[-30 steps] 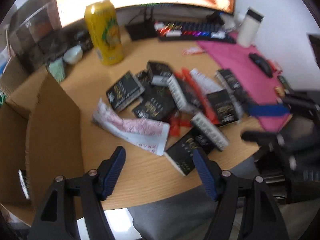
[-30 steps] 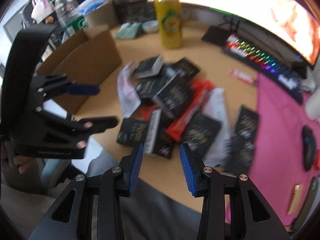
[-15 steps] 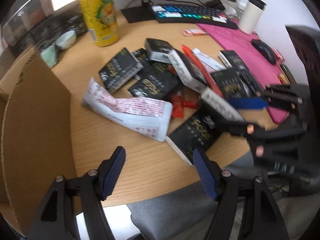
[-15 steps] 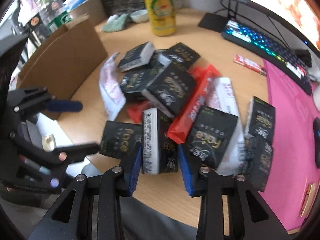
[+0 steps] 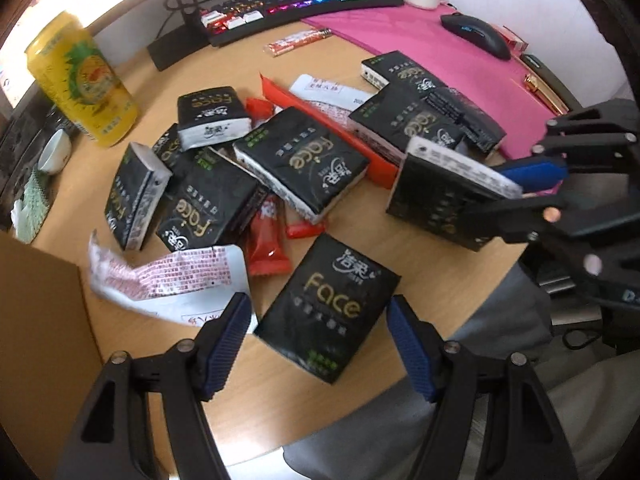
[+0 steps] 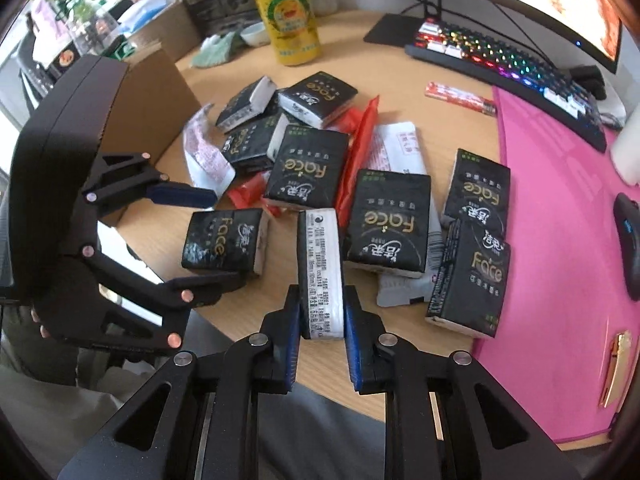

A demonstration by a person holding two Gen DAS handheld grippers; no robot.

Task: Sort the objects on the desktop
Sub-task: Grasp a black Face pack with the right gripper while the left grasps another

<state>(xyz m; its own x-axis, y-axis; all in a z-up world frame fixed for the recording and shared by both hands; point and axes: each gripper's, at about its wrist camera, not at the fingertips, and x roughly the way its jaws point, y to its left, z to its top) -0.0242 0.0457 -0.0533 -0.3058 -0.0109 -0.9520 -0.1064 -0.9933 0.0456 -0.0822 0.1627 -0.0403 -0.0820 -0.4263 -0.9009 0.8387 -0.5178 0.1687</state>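
1. Right gripper (image 6: pixel 322 330) has just been closing, and its blue pads now clamp an upended tissue pack (image 6: pixel 321 270) by its two broad faces, the white printed edge turned up towards the camera.
2. Left gripper (image 5: pixel 320 340) is spread wide and grasps nothing; a flat tissue pack (image 5: pixel 328 312) lies on the desk (image 5: pixel 160 344) between its fingers, untouched by either pad.
3. That flat pack's long axis runs away from the left gripper at a slant, so I judge the jaws would close across its short width.
4. A cardboard box (image 5: pixel 40 320) stands just beside the left gripper, nearer to it than to the right one, and is probably where the packs go.
5. Other black packs, red sachets (image 5: pixel 266 246) and a white pouch (image 5: pixel 188 284) are heaped mid-desk, beyond both grippers.
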